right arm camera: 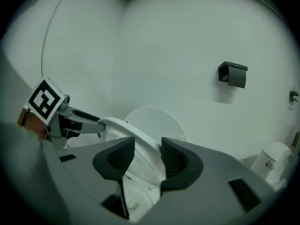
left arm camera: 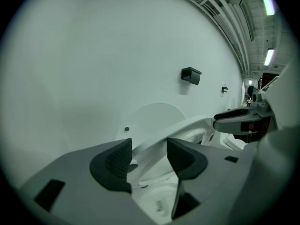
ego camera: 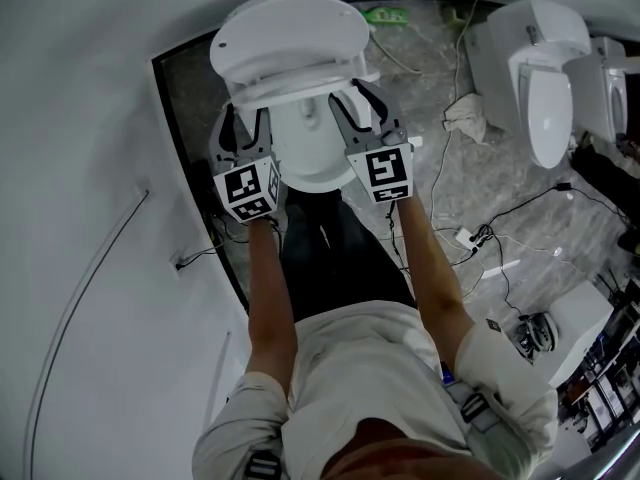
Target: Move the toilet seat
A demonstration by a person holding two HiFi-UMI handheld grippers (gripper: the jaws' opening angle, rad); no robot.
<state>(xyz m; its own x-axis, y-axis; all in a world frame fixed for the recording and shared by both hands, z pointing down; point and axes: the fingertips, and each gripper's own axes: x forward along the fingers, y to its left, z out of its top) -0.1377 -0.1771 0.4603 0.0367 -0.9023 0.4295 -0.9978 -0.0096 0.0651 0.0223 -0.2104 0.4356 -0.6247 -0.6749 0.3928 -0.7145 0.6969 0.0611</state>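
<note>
A white toilet stands against the wall with its round lid (ego camera: 285, 30) raised. The toilet seat (ego camera: 300, 86) is tilted up off the bowl (ego camera: 305, 158). My left gripper (ego camera: 247, 133) grips the seat's left side and my right gripper (ego camera: 362, 116) grips its right side. In the left gripper view the seat ring (left arm camera: 157, 139) runs between the dark pads (left arm camera: 123, 159), in front of the lid (left arm camera: 154, 117). The right gripper view shows the seat ring (right arm camera: 140, 142) caught between its pads (right arm camera: 172, 157), with the lid (right arm camera: 157, 122) behind.
Other white toilets (ego camera: 535, 68) stand at the right. A crumpled cloth (ego camera: 465, 118) and loose cables (ego camera: 500, 218) lie on the grey floor. A white curved wall (ego camera: 90, 168) fills the left. A black fixture (right arm camera: 233, 74) hangs on the wall above the toilet.
</note>
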